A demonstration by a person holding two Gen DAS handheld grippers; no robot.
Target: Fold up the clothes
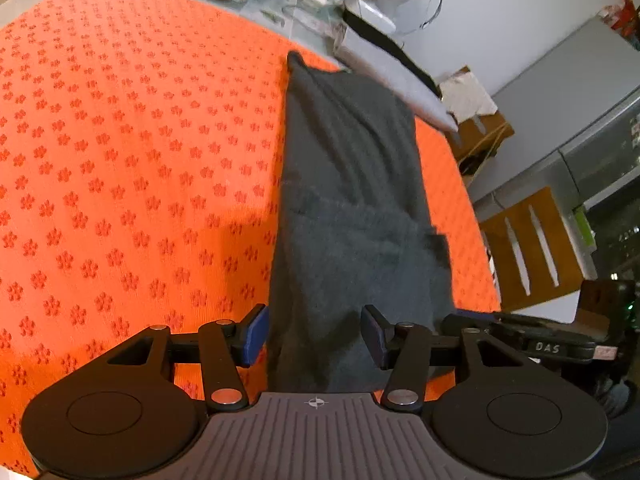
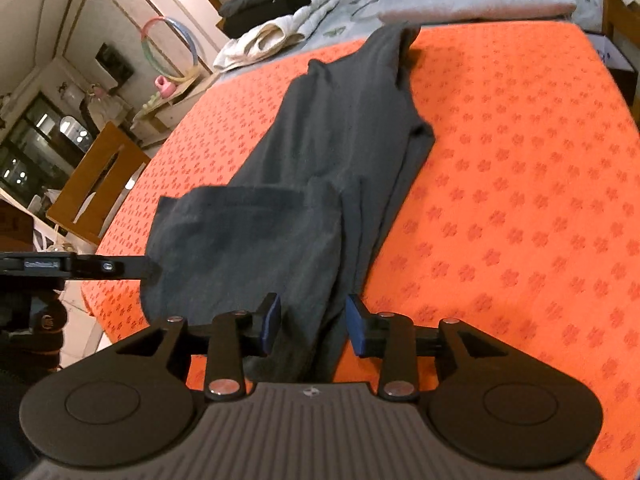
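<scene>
The near end of the dark grey garment (image 1: 352, 208) is cut off below both gripper bodies. It is laid on the orange patterned cloth (image 1: 120, 160), its long axis run from 6 towards 12 o'clock, narrowing at the far end. The left gripper (image 1: 316, 336) and right gripper (image 2: 312, 324) are seen parted, fabric between the pads, none visibly pinched.

Garment (image 1: 352, 184) lengthwise on cloth-covered table (image 1: 132, 128), folded clothes (image 2: 280, 30) behind it at far edge
</scene>
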